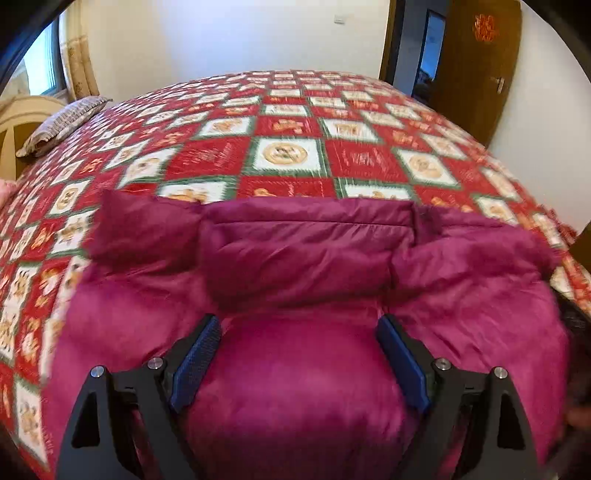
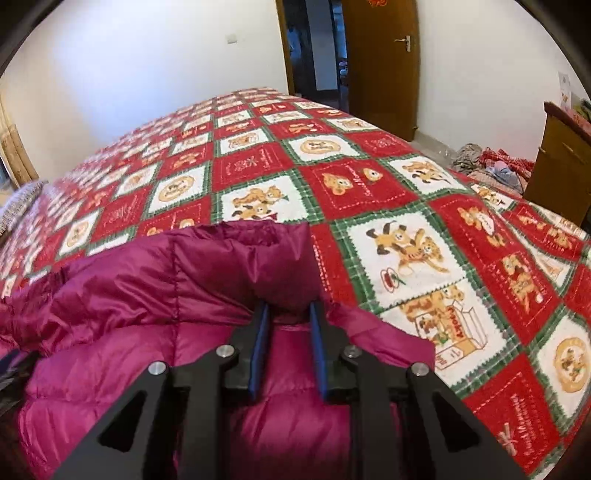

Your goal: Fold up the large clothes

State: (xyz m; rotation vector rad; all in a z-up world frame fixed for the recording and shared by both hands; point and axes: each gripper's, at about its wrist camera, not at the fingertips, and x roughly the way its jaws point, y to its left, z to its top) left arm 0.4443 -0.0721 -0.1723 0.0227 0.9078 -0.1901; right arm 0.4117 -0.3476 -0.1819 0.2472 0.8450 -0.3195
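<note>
Right gripper (image 2: pixel 287 321) is pinching the magenta down jacket (image 2: pixel 155 295) edge ahead of it, likely for folding; left gripper (image 1: pixel 299 332) is hovering spread over the jacket's middle.

Patchwork bedspread (image 2: pixel 332 177) — pillow (image 1: pixel 62 123) at its edge, wooden door (image 2: pixel 380 62) beyond.

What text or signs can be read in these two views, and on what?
"Cooky": on the drawn box in a white square of the bedspread, right wrist view; first letters unsure.
Cursive script in the bedspread's red squares: too small to read.
Red ornament on the wooden door: blurred, unreadable.
Magenta puffer jacket: no label in view.
</note>
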